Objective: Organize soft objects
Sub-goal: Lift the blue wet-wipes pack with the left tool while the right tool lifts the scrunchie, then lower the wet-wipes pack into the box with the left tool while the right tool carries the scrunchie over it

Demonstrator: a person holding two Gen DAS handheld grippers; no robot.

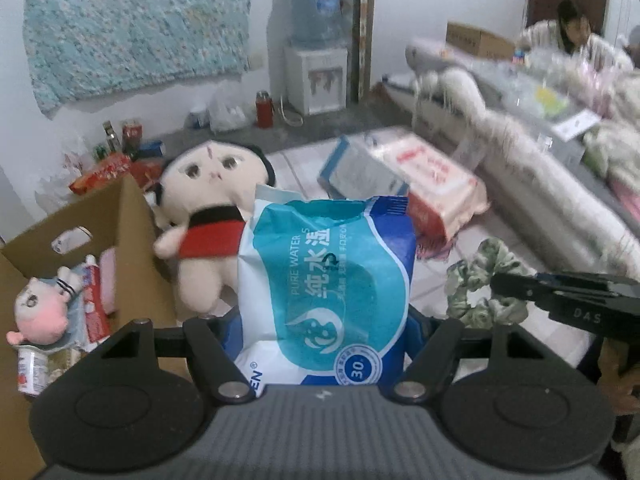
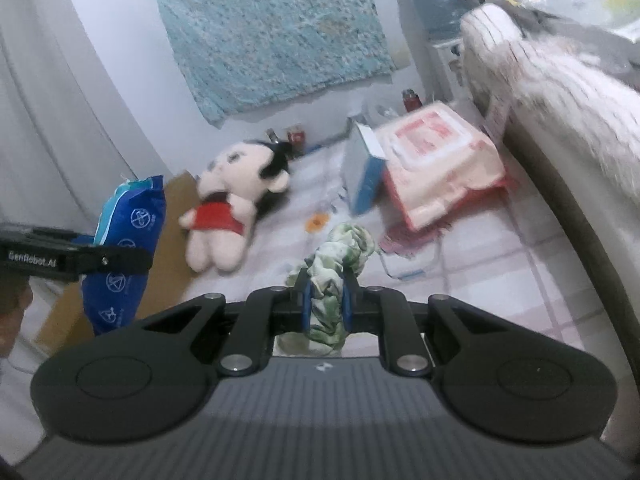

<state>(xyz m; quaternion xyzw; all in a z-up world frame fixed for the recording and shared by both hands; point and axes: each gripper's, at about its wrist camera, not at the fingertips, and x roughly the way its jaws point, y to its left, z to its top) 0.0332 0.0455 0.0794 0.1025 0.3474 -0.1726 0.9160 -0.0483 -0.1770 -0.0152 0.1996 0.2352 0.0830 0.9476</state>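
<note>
Two grippers each carried a soft thing off the tiled floor (image 2: 500, 264). Nearest the lens, the left gripper (image 1: 326, 332) had its jaws spread wide around a blue pack of wet wipes (image 1: 326, 280), pads pressed to both its sides, the pack standing upright between them. The right gripper (image 2: 326, 304) had its jaws drawn narrow and pinched on a green patterned scrunchie (image 2: 340, 252), whose loose folds spilled above and below the pads. Judging by the load in both hands, the step in hand was the carry, with the open cardboard box (image 1: 120, 216) just left of the wipes as the likely place to put them. The next move would call for swinging each item over the box rim and letting go without knocking the flap.

Inside the box lay a small pink-faced doll (image 1: 40, 312) and a red-and-white packet (image 1: 94, 304), leaving limited room. Just beyond, a large plush doll in a red top (image 1: 208, 216) lay on its back against the box wall, in the path of any low sweep. Farther off sat a pink pack of tissues (image 1: 436, 184) leaning on a blue-edged carton (image 1: 360, 172). A shaggy white blanket (image 1: 520, 148) hung over the bed edge at the right. At the far wall stood a water dispenser (image 1: 316, 44) and a red flask (image 1: 264, 108), and a person (image 1: 568, 36) sat in the background.
</note>
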